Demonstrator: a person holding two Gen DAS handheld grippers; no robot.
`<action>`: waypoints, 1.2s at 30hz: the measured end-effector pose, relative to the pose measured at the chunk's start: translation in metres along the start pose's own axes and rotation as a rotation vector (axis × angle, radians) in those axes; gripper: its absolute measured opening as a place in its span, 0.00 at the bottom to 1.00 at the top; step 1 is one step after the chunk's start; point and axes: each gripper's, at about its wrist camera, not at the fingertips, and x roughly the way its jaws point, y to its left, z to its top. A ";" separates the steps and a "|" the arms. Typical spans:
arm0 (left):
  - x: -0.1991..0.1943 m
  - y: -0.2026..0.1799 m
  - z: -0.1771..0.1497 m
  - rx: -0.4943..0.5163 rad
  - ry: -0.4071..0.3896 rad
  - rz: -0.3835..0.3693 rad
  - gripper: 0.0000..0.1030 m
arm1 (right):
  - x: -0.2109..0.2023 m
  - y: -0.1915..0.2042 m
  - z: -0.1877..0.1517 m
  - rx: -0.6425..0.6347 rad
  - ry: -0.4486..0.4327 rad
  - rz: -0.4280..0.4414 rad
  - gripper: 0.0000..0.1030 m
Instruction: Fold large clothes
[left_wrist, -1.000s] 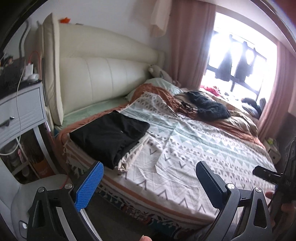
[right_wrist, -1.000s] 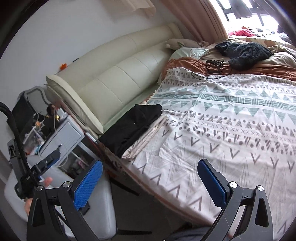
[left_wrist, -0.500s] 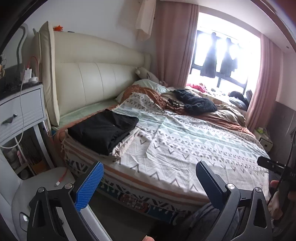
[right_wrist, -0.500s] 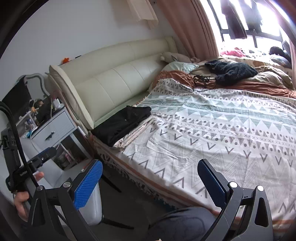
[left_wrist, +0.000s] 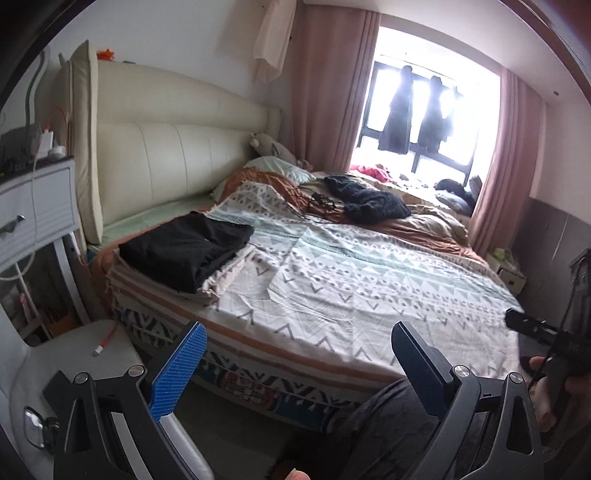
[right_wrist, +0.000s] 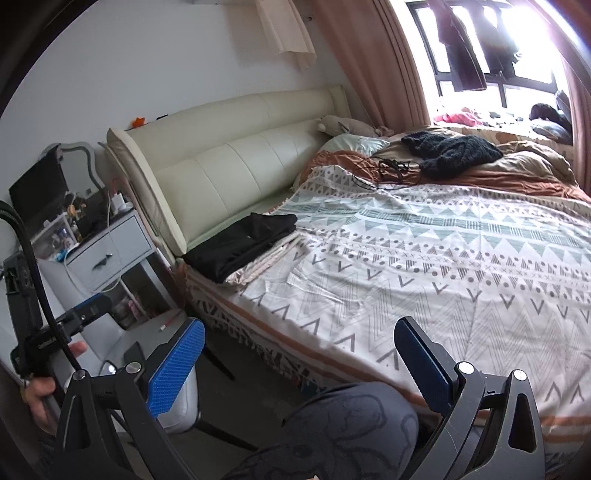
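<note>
A folded black garment (left_wrist: 184, 251) lies on a folded pale cloth (left_wrist: 225, 277) at the bed's near left corner; it also shows in the right wrist view (right_wrist: 240, 243). A dark knitted garment (left_wrist: 369, 199) lies crumpled far back on the bed, also in the right wrist view (right_wrist: 450, 151). My left gripper (left_wrist: 295, 365) is open and empty, held back from the bed's edge. My right gripper (right_wrist: 299, 369) is open and empty, off the bed too. Both are well short of the clothes.
The patterned bedspread (left_wrist: 369, 288) covers the bed. A black cable (right_wrist: 384, 173) lies near the pillows. A white nightstand (left_wrist: 33, 210) and a white chair (left_wrist: 66, 369) stand at left. My knee (right_wrist: 347, 424) is below the right gripper. Curtains and hanging clothes are by the window.
Both grippers have pulled back and away from the bed and tilted up, so more of the room shows. Both stay open. The clothes have not moved.
</note>
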 end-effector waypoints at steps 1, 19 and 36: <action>0.000 0.000 -0.001 0.001 0.002 -0.002 0.98 | 0.001 -0.002 -0.001 0.004 0.003 -0.004 1.00; -0.019 0.001 -0.002 0.024 -0.037 0.033 0.98 | 0.005 -0.001 -0.003 0.009 0.014 -0.024 1.00; -0.036 0.005 -0.006 0.042 -0.049 0.046 0.98 | -0.004 0.011 -0.002 0.003 -0.002 -0.026 1.00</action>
